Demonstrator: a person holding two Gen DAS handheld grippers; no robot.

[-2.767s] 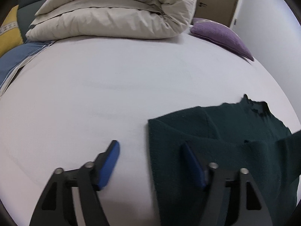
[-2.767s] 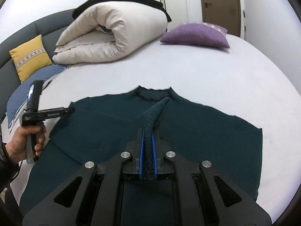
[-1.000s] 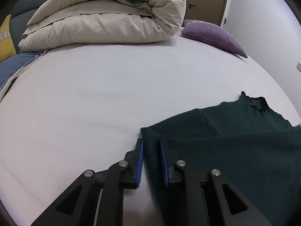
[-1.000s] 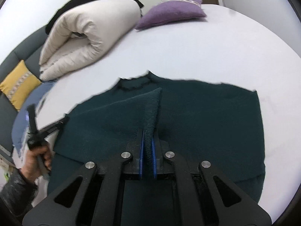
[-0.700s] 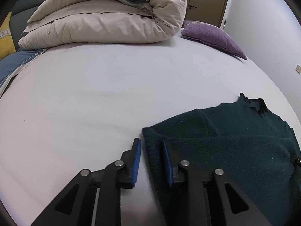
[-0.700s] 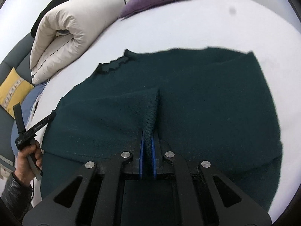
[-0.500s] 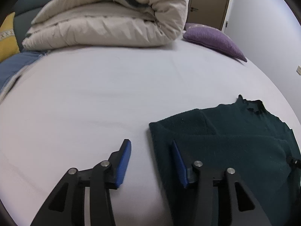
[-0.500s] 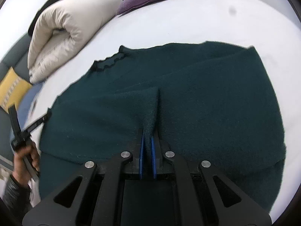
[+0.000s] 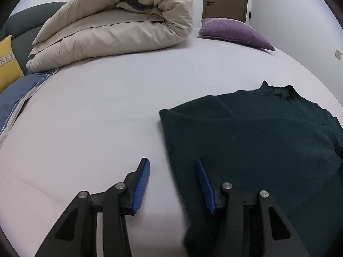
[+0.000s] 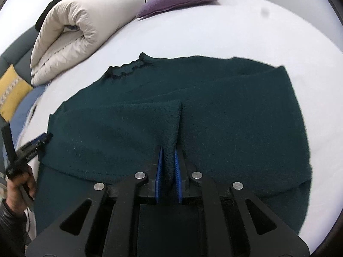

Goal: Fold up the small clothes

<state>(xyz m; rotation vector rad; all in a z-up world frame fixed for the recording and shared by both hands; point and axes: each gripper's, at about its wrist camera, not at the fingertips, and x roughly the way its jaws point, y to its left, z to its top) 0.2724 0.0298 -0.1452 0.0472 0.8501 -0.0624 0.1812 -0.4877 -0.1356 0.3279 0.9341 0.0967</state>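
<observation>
White bedding stretched across the bed (image 9: pixel 107 111) under us, and on it lay the dark green sweater (image 10: pixel 214 111), spread flat near the close edge with its collar pointing toward the headboard. We judged the knit soft, thick and limp, light enough to lift but sure to sag and drag on the sheet, so folded edges and corners seemed the best places to take hold.

Our right gripper (image 10: pixel 168 171) was pinched nearly closed on a raised ridge of the folded-over layer at the middle of the garment. Our left gripper (image 9: pixel 172 184) stood wide apart, straddling the sweater's left edge, one pad over the knit and one over the sheet, gripping nothing.

Farther off sat a rolled beige duvet (image 9: pixel 120 30), a purple pillow (image 9: pixel 233 32) and a yellow cushion (image 10: pixel 10 90).
</observation>
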